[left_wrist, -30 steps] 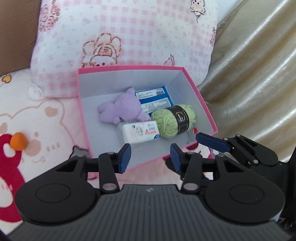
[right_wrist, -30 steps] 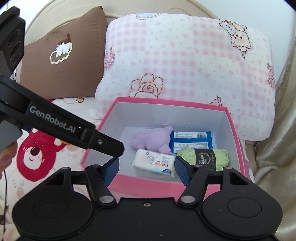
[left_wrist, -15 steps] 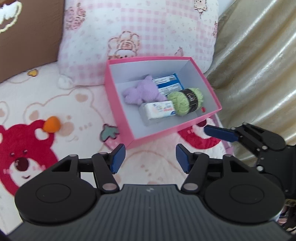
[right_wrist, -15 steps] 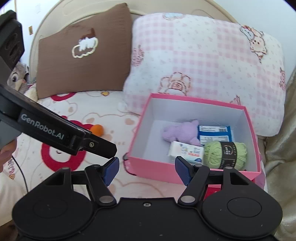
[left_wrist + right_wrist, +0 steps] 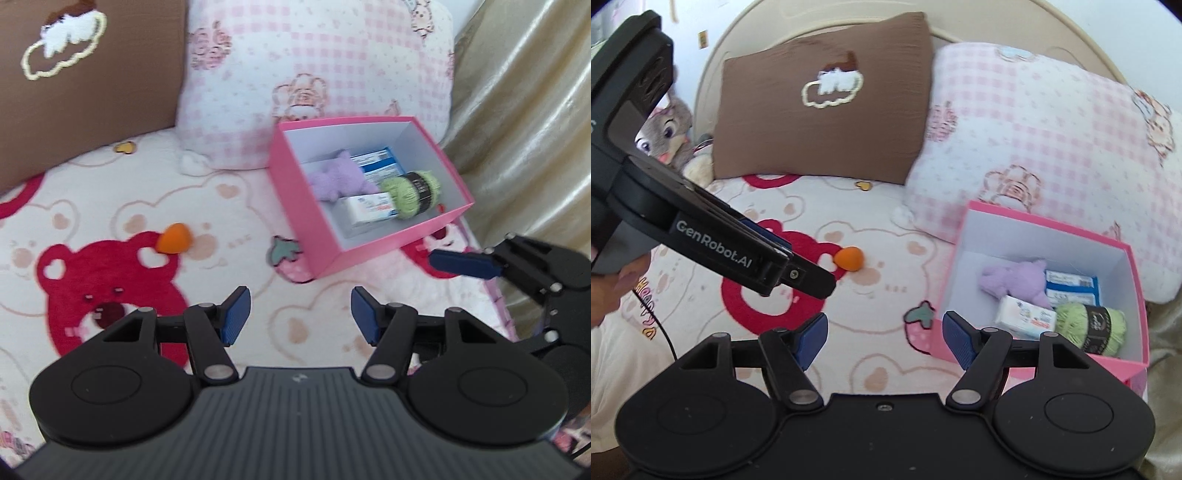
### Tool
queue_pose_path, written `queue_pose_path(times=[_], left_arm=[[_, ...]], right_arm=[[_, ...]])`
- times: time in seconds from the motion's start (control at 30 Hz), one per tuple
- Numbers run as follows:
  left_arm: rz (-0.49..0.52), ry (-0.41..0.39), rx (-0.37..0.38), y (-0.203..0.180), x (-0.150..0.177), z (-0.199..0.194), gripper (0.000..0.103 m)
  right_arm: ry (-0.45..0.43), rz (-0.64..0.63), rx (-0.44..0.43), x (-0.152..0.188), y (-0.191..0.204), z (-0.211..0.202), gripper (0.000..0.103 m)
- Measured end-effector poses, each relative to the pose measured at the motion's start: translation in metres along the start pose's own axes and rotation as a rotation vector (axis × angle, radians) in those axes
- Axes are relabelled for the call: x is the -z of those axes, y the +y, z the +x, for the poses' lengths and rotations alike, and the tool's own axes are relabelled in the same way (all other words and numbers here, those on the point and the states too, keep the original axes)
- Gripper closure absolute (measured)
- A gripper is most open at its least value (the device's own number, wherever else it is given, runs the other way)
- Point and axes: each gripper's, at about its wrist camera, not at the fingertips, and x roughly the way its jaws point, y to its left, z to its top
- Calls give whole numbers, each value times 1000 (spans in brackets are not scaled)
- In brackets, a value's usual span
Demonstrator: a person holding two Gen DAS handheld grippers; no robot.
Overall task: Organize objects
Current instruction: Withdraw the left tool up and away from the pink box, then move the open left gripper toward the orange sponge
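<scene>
A pink box (image 5: 306,210) (image 5: 1130,365) stands on the bed by the checked pillow. In it lie a purple plush toy (image 5: 334,179) (image 5: 1015,282), a blue packet (image 5: 378,166) (image 5: 1071,286), a green yarn ball (image 5: 410,194) (image 5: 1089,325) and a white tissue pack (image 5: 371,210) (image 5: 1025,317). A small orange toy (image 5: 173,238) (image 5: 849,258) lies on the bear blanket, left of the box. My left gripper (image 5: 299,314) is open and empty, above the blanket. My right gripper (image 5: 882,334) is open and empty, near the box's left front corner.
A brown pillow (image 5: 823,99) and a pink checked pillow (image 5: 317,74) (image 5: 1041,140) lean at the bed's head. A grey plush rabbit (image 5: 666,133) sits at the far left. A beige curtain (image 5: 524,122) hangs right of the box. The left gripper's body (image 5: 701,236) crosses the right wrist view.
Both grippers have pulled back from the box and swung left. The box now sits farther off to the right, and the orange toy has come into view. Both stay open.
</scene>
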Motion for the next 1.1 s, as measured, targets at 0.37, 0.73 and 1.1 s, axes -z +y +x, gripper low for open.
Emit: queue_pose_path(times=[0.37,0.73,1.1], left_arm=[[-35,21,-13,41,14,-3,43],[-121,46,42,80,21,11,41],[-142,36,-33,134,17,33,41]], right_arm=[[35,-61,-36,-10,34,16,30],[43,-116,-29,-19,52,42,30],[54,-109,-114,-29,68,71,29]])
